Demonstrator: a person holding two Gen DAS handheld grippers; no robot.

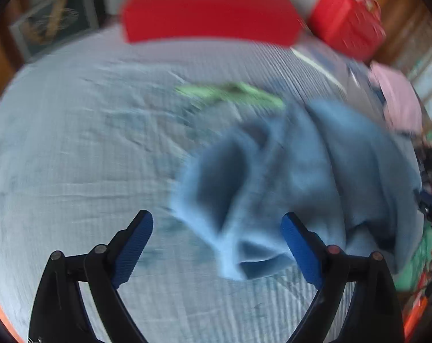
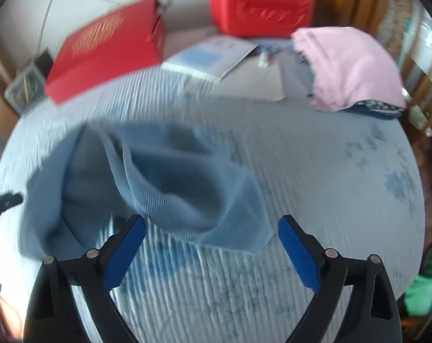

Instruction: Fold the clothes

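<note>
Blue garment (image 2: 158, 183) near pink bundle (image 2: 350, 68)

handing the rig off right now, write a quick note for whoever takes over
Left claw: open, holding nothing.
Right claw: open, holding nothing.
Blue garment: crumpled in a heap on the striped bed sheet, just ahead of both claws.
Pink cloth sits at the far side of the bed; a green item lies beyond the blue one.
Done: no fold visible yet.
Left: spread the blue garment flat, then fold it.
</note>
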